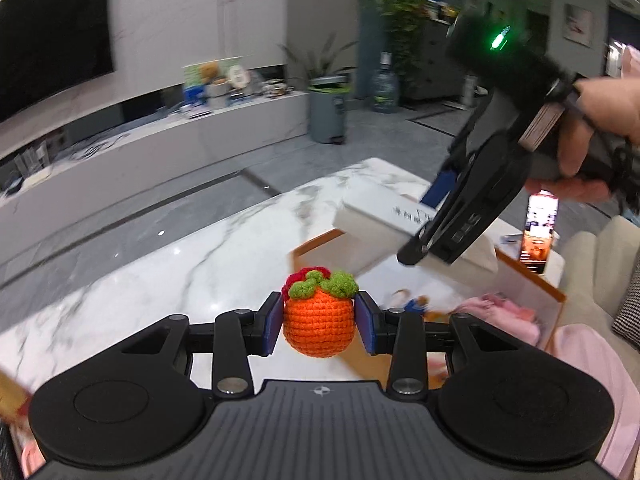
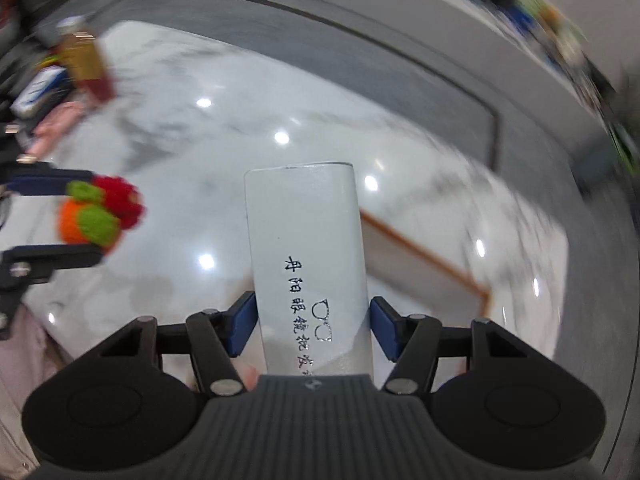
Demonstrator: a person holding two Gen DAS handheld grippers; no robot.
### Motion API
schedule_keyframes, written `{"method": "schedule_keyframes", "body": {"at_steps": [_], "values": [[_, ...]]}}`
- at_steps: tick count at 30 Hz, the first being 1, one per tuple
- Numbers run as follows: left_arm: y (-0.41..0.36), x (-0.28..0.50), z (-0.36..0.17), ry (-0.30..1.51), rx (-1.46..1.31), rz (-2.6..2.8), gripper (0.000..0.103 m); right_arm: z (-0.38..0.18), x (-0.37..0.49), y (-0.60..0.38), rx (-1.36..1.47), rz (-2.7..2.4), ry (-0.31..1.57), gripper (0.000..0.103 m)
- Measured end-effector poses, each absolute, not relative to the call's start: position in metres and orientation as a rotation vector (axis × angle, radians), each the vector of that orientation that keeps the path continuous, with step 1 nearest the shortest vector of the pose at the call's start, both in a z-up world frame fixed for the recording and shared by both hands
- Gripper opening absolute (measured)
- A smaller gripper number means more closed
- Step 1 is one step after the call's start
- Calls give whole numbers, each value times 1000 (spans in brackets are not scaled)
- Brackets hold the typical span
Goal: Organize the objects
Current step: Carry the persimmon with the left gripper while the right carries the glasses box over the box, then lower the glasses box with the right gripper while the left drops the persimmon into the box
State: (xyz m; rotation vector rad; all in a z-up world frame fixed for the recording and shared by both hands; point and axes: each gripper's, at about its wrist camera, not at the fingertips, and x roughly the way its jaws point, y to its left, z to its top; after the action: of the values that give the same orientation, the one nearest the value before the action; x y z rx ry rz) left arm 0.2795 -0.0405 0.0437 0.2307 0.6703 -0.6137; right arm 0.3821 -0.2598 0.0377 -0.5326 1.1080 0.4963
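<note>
- Crocheted fruit (image 1: 319, 317), orange with green leaves and a red tuft behind them, sits clamped between the blue pads (image 1: 272, 323) of the left tool (image 1: 319, 322), lifted clear of the bench (image 1: 168, 264).
- White box (image 2: 308, 264) with black printed characters and a small glasses outline is gripped near its lower end by the right tool (image 2: 312, 328), both blue pads pressed on its long sides; the box runs straight ahead from the tool, above the bench.
- From the left tool, the right tool and its white box hang ahead and to the right, held by a person's hand (image 1: 600, 128); a green light (image 1: 499, 40) glows on its body.
- Beneath that box, ahead and to the right of the left tool, lies an open carton with an orange rim (image 1: 532, 276); pink cloth (image 1: 508, 312) and a small figure lie in it, blurred.
- A lit phone screen (image 1: 538, 232) stands beyond the carton, to the right.
- From the right tool, the left tool with the fruit is well off to the left, apart from the box.
- Far off past the marble bench: a dark TV screen (image 1: 52, 36), a long low shelf (image 1: 160, 136) with clutter, a grey bin (image 1: 328, 108), potted plants and a water jug (image 1: 386, 86).
</note>
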Motion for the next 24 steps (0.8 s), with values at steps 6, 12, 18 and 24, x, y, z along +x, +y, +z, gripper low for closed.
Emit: {"method": "schedule_keyframes", "body": {"at_steps": [6,12,18,24], "values": [[-96,298,28,666,295,-674,45,-15,407,-311,-400,342,1178,63],[-121,318,8,692,344,-697,45,-53,445,-329,-280,230,1233,63],[-132,339,-11,702,383,-708,45,-82,456,-326,-278,140,1263,63],[-138,343,-21,707,413,-724,45,-101,455,-312,-356,56,1238,63]]}}
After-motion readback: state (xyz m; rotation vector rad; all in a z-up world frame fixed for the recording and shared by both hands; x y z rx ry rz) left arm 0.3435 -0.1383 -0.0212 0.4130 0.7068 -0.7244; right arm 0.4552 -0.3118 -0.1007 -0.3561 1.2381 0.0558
